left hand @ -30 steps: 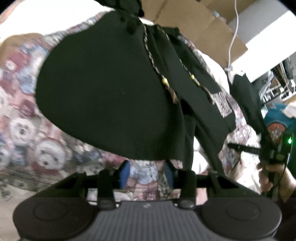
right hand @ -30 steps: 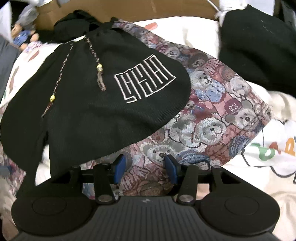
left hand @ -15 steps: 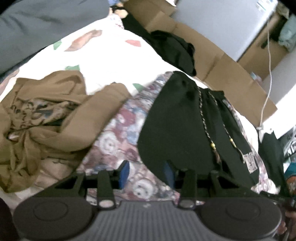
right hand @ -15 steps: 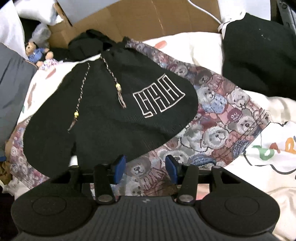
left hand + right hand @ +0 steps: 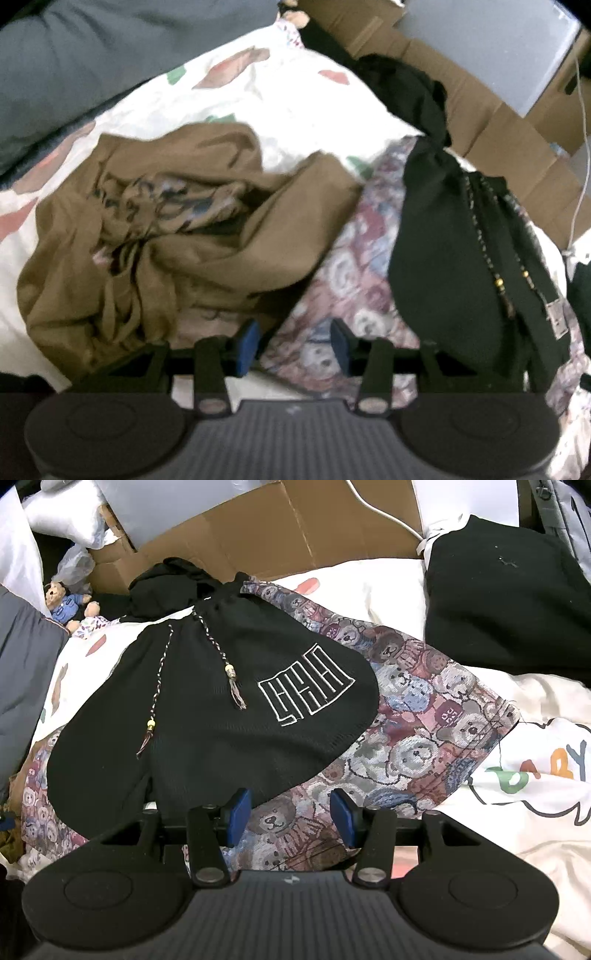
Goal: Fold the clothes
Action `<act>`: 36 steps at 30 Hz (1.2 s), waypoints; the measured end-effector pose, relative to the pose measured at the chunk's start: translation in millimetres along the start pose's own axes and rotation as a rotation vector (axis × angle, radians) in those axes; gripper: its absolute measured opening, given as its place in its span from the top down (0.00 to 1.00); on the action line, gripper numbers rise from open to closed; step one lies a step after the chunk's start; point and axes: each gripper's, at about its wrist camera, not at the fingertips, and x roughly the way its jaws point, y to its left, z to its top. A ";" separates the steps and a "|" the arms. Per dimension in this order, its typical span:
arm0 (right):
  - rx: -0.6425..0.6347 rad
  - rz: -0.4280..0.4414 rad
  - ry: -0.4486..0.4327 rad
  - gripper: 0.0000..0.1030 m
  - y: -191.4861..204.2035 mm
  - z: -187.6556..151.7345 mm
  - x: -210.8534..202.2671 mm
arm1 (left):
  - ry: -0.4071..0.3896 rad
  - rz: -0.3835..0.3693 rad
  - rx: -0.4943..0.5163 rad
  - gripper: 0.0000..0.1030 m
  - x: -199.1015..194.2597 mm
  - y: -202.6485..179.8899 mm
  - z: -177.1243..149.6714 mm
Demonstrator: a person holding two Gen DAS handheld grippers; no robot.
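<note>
The black shorts (image 5: 207,720) were laid flat ahead of the right gripper (image 5: 291,814), whose jaws stood apart and empty. Left of the left gripper (image 5: 293,341), likewise apart and empty, a brown garment (image 5: 155,236) was still crumpled, unfolded.

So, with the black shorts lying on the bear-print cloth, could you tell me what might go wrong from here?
1. The shorts lie on the bear cloth; a low pinch could lift both layers.
2. The beaded drawstrings lie loose on top and might snag the fingers.
3. The crumpled brown garment overlaps the cloth's edge near the left gripper, so it may get dragged along.
</note>
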 end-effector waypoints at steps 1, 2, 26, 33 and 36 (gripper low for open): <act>0.000 -0.001 0.002 0.49 0.4 -0.3 0.4 | 0.006 -0.002 -0.003 0.55 3.7 2.7 -2.1; -0.002 -0.003 0.006 0.49 1.3 -1.2 0.9 | 0.010 -0.003 -0.004 0.55 7.0 4.9 -3.6; -0.003 0.003 -0.004 0.49 16.3 -7.3 -9.2 | 0.035 -0.203 0.075 0.90 -1.0 11.7 -2.7; -0.051 0.079 -0.024 0.49 30.7 -2.9 -13.0 | 0.043 -0.396 0.030 0.90 -31.6 -23.6 12.2; -0.075 0.119 -0.038 0.49 39.3 0.9 -15.1 | 0.046 -0.439 0.045 0.90 -34.4 -45.7 18.2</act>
